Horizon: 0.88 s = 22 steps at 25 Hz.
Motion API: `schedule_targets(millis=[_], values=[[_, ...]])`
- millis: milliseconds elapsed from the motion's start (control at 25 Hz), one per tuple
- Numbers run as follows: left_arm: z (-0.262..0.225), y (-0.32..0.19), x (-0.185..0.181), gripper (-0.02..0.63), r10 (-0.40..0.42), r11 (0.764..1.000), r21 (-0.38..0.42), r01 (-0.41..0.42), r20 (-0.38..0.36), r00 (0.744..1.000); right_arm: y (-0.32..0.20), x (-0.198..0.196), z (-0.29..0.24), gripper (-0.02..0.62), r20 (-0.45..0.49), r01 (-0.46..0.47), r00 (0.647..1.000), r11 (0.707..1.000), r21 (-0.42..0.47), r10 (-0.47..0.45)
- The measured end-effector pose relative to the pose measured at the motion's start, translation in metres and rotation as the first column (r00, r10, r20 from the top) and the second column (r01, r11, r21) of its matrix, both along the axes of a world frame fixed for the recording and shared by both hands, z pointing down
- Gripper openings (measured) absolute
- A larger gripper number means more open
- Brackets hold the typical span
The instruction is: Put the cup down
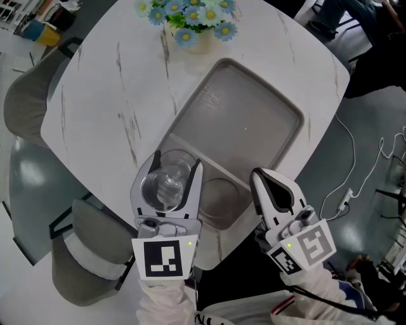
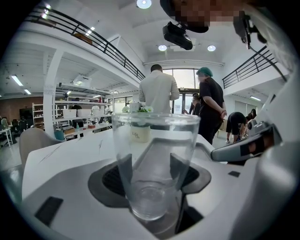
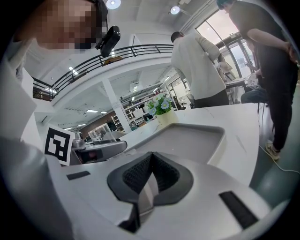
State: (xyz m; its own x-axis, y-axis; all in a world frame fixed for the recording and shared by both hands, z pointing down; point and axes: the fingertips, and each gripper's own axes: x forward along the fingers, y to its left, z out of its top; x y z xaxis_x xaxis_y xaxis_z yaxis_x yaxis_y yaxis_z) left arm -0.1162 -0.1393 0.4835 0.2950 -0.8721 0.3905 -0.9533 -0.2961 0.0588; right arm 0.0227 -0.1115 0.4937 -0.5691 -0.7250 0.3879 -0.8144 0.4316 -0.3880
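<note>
A clear glass cup [image 1: 163, 185] stands upright between the jaws of my left gripper [image 1: 176, 162], which is shut on it. The cup is over the near-left corner of a grey compartment tray [image 1: 254, 108] on the white marble table [image 1: 108, 95]; whether its base touches the tray cannot be told. In the left gripper view the empty cup [image 2: 154, 159] fills the middle, with the dark pads of the left gripper [image 2: 152, 176] pressed on both its sides. My right gripper [image 1: 259, 176] hovers at the tray's near-right corner, shut and empty; its pads [image 3: 140, 176] meet.
A pot of blue and white flowers [image 1: 190, 19] stands at the table's far edge. The tray has a round recess [image 1: 219, 197] beside the cup. Grey chairs [image 1: 89, 254] stand at the left and a white cable [image 1: 355, 165] lies on the floor at the right. People [image 2: 159, 91] stand beyond the table.
</note>
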Motion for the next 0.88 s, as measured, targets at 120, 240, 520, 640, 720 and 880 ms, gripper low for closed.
schedule_targets(millis=[120,240,520,640,720,880], values=[[0.0028,0.0004,-0.0003,0.278,0.0,1.0,-0.006,0.0,0.021,1.0,0.0,0.0006,0.0008,0.005,-0.003,-0.004,1.0,1.0,0.0,0.004],[0.0039,0.0018,0.0001,0.278,0.005,1.0,-0.014,-0.004,0.025,1.0,0.0003,0.0003,0.0012,0.005,-0.004,-0.006,1.0,1.0,0.0,0.006],[0.0053,0.0038,0.0013,0.279,0.024,1.0,-0.02,-0.024,0.045,0.999,0.0031,-0.0017,0.0034,0.005,-0.006,-0.007,1.0,1.0,-0.003,0.007],[0.0054,0.0055,0.0011,0.28,0.028,0.999,-0.022,-0.027,0.049,0.998,0.0041,-0.0023,0.0034,0.005,-0.007,-0.008,1.0,1.0,-0.001,0.008],[0.0052,0.0064,0.0006,0.281,0.032,0.999,-0.021,-0.03,0.055,0.998,0.0048,-0.0022,0.0039,0.005,-0.007,-0.009,1.0,1.0,-0.002,0.009],[0.0039,0.0085,-0.0006,0.281,0.033,0.999,-0.02,-0.031,0.062,0.998,0.0068,-0.0035,0.003,0.005,-0.008,-0.01,1.0,1.0,0.0,0.01]])
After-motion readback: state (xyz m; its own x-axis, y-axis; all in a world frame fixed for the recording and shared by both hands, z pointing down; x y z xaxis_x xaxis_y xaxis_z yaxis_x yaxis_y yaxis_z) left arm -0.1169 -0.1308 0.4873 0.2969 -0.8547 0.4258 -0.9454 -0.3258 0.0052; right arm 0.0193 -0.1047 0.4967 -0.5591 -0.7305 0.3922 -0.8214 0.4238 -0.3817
